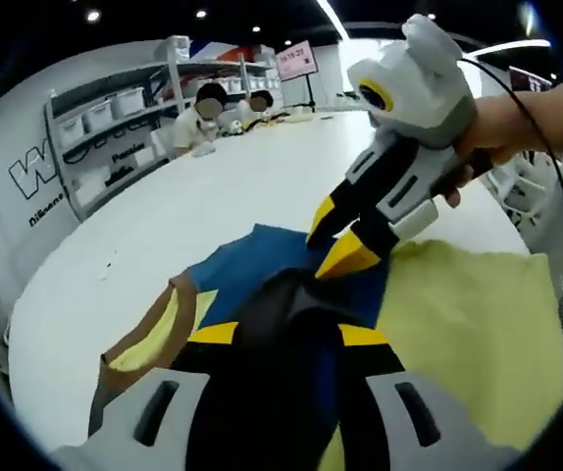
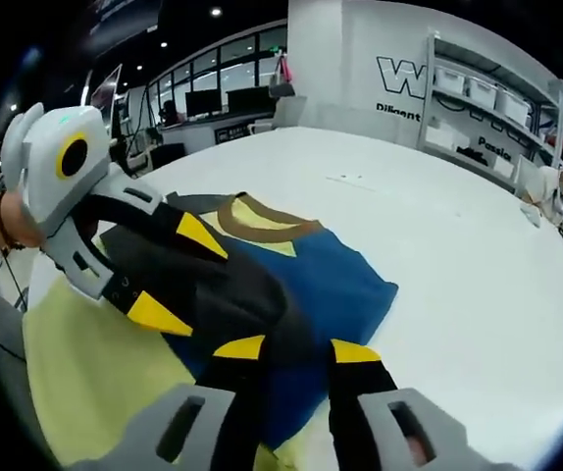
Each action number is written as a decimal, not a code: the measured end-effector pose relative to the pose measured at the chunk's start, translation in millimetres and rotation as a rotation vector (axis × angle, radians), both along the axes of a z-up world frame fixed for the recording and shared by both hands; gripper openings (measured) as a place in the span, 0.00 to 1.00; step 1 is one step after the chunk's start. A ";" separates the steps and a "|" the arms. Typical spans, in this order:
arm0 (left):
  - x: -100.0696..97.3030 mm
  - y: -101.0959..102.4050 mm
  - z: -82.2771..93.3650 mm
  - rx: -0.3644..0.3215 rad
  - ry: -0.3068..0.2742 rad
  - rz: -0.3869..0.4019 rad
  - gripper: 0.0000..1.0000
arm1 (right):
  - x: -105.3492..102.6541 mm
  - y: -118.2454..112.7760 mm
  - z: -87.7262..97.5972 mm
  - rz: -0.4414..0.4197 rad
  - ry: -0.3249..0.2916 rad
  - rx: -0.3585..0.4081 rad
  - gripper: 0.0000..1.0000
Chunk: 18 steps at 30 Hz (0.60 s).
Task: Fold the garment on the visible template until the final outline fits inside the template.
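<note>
Garment (image 2: 321, 280), a blue, dark and yellow shirt, lies on the yellow template (image 1: 478, 324) on the white bench (image 2: 458, 226), collar end away from both claws. Left claw (image 1: 277, 339) and right claw (image 2: 296, 348) each pinch its dark near edge, close together.

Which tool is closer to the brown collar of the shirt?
Left, I think. The left tool sits on the dark fabric just beside the brown collar. The right tool pinches the blue part further across the shirt.
</note>
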<state>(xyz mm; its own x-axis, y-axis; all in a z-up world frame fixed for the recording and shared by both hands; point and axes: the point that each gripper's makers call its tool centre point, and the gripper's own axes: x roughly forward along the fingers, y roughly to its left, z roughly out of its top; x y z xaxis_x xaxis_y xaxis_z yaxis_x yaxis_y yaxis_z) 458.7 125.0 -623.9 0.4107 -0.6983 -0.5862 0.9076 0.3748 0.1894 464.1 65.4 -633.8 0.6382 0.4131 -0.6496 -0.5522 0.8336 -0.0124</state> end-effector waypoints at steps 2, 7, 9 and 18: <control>-1.4 -2.0 -0.5 0.003 -0.007 -0.014 0.27 | -0.9 0.6 -3.8 0.007 0.013 -0.013 0.14; -6.5 -9.3 0.7 -0.018 -0.010 -0.040 0.22 | -1.7 -0.4 -5.3 0.008 0.022 -0.021 0.11; -10.5 -13.2 2.1 -0.017 -0.025 -0.062 0.15 | -1.4 -0.9 -4.7 0.015 0.020 -0.022 0.01; -17.7 -18.8 7.3 -0.078 0.006 -0.043 0.00 | -0.7 -2.2 -1.9 0.024 0.028 -0.036 0.00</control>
<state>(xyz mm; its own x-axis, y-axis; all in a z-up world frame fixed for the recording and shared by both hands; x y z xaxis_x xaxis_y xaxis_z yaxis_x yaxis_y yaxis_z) 441.0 106.2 -616.6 0.3757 -0.7590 -0.5317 0.9243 0.3484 0.1557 463.4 63.3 -635.8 0.6093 0.4046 -0.6819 -0.5730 0.8192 -0.0259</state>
